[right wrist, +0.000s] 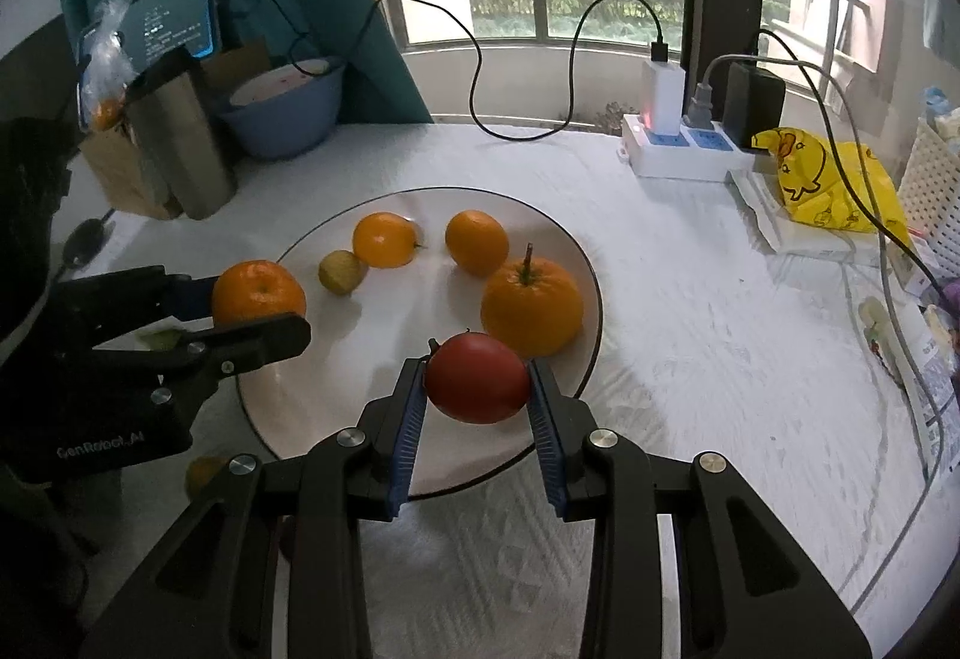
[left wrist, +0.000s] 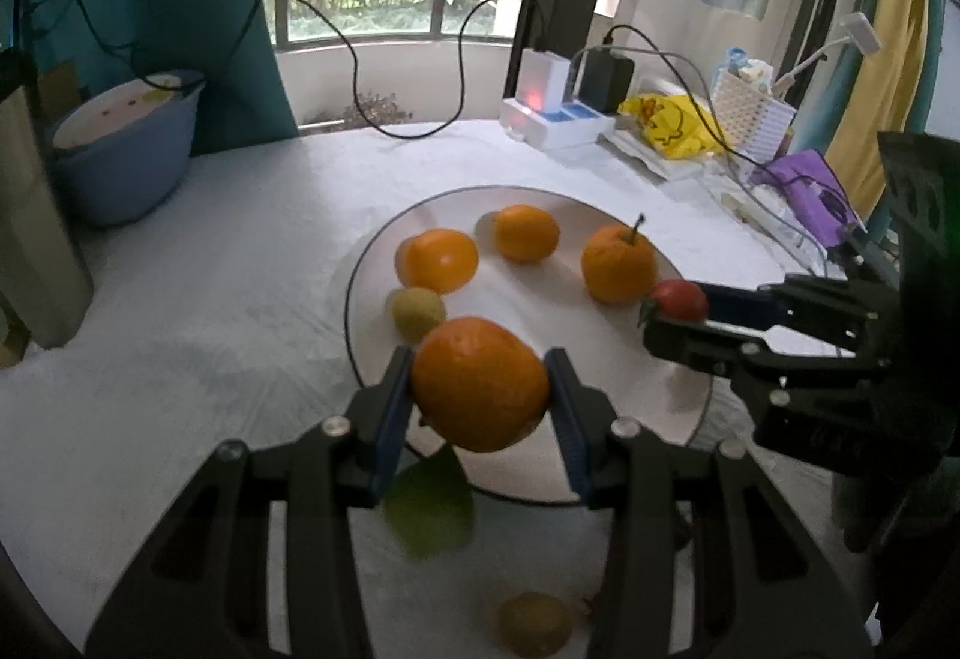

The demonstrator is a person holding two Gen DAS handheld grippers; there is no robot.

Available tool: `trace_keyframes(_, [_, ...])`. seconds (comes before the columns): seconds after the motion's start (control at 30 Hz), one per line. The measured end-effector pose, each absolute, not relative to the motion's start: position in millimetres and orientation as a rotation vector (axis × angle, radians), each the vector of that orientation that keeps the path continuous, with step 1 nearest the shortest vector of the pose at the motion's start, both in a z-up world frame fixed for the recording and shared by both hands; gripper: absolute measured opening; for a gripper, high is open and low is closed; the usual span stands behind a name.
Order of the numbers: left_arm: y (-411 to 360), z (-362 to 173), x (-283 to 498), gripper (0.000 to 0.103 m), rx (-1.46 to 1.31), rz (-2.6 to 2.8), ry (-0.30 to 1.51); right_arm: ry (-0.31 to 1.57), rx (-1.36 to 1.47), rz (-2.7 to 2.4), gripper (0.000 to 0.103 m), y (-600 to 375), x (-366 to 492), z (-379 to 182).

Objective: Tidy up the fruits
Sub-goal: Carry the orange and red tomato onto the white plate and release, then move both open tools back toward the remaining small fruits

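A white plate (left wrist: 528,311) (right wrist: 324,407) holds three oranges (left wrist: 618,266) (right wrist: 531,305) and a small yellow-green fruit (left wrist: 417,312) (right wrist: 342,272). My left gripper (left wrist: 480,392) (right wrist: 252,314) is shut on an orange (left wrist: 480,383) (right wrist: 258,296), held above the plate's near-left edge. My right gripper (right wrist: 477,386) (left wrist: 675,308) is shut on a red tomato (right wrist: 477,383) (left wrist: 681,299), held above the plate's near-right edge. A green fruit (left wrist: 429,509) and a yellowish fruit (left wrist: 534,623) lie on the tablecloth under my left gripper.
A blue basin (left wrist: 126,143) (right wrist: 282,110) and a metal container (right wrist: 180,143) stand at the back left. A power strip with chargers (left wrist: 552,113) (right wrist: 684,143), a yellow bag (right wrist: 828,185), a white basket (left wrist: 753,110) and cables crowd the back right.
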State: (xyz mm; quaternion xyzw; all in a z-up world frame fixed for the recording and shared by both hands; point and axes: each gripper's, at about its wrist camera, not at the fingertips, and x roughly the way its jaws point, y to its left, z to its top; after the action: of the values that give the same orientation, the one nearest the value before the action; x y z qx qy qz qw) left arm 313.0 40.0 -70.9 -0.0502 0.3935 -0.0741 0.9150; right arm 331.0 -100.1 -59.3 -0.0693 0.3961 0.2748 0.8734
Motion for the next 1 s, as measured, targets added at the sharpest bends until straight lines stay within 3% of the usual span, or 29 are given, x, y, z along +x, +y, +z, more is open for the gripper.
trace_keyframes(0.4, [42.6,-76.3,320.4,0.047,-0.129,-0.151,0.839,0.837,-0.174,0.561,0.036,-93.5,337.0,-66.9])
trace_keyframes(1.0, [38.9,-42.6,283.6,0.047,-0.132,-0.136,0.758,0.785,-0.161,0.533,0.037,-105.2,306.8,-40.9])
